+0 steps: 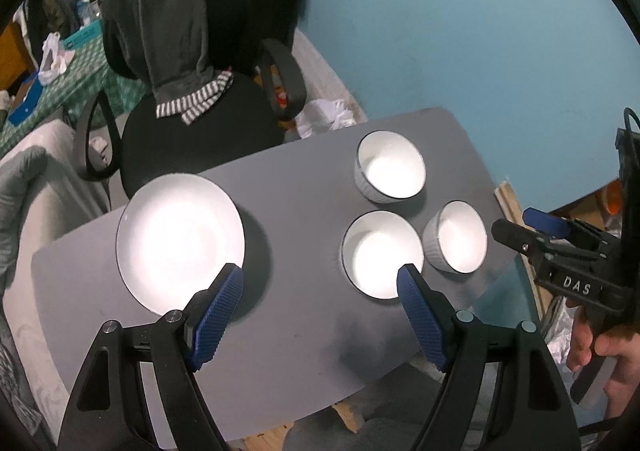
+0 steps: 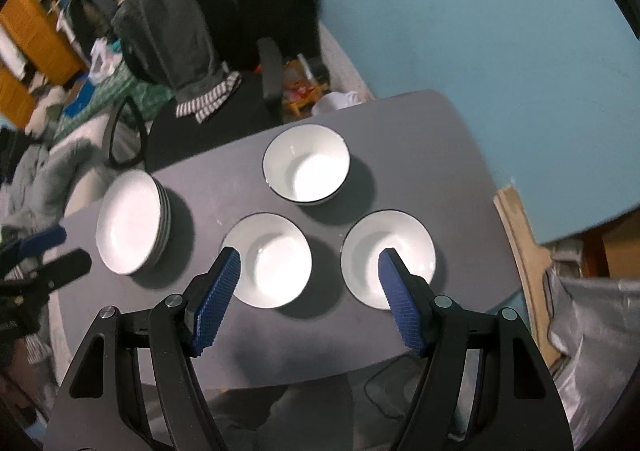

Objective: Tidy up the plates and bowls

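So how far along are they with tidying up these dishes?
The plates already sit in one stack at the table's left end. Nothing is in hand: the left gripper and right gripper are both open and empty above the table. Still left are the three white bowls, standing apart in a loose triangle, not nested.

Open left tongs [image 1: 320, 291] hover over a grey table [image 1: 296, 335] bearing a plate [image 1: 180, 243] and three bowls [image 1: 390, 165].
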Demonstrator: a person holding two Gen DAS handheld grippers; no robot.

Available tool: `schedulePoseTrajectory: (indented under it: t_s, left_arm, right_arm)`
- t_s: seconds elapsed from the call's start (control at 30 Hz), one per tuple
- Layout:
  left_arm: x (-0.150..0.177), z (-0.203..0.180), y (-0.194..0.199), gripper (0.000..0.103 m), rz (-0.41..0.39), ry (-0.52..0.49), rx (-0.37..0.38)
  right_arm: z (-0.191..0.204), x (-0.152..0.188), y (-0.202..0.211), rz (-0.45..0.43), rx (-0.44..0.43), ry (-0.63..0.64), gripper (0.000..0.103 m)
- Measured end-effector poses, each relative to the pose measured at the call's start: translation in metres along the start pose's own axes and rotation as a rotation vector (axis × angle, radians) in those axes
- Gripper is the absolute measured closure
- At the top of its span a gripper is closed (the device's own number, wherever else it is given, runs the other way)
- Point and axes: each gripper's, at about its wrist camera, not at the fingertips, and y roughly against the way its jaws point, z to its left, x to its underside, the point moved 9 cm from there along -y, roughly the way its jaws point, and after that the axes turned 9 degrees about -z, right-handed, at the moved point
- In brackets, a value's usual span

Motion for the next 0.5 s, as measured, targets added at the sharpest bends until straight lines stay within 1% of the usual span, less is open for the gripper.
schedulePoseTrajectory:
  t_s: [0.13, 0.2, 0.27, 0.4, 0.5]
  left_arm:
    - [0.006, 0.001, -0.019, 0.023, 0.032, 0.02, -0.01]
    - [0.009, 0.0, -0.029, 0.022, 0.05, 0.03, -0.016]
    - [0.012, 0.0, -0.039, 0.022, 0.062, 0.041, -0.021]
    - [0.017, -0.003, -0.058, 0.022, 0.086, 0.046, -0.029]
    - [0.021, -0.005, -0.072, 0.022, 0.106, 0.045, -0.033]
  right_arm:
    - [0.004, 0.004, -0.021, 0.03, -0.039, 0.074, 0.032]
    - [0.007, 0.005, -0.032, 0.048, -0.076, 0.095, 0.032]
    - [0.009, 0.006, -0.043, 0.069, -0.123, 0.106, 0.032]
    - [0.009, 0.009, -0.065, 0.114, -0.185, 0.113, 0.032]
    - [0.007, 0.014, -0.082, 0.155, -0.196, 0.148, 0.032]
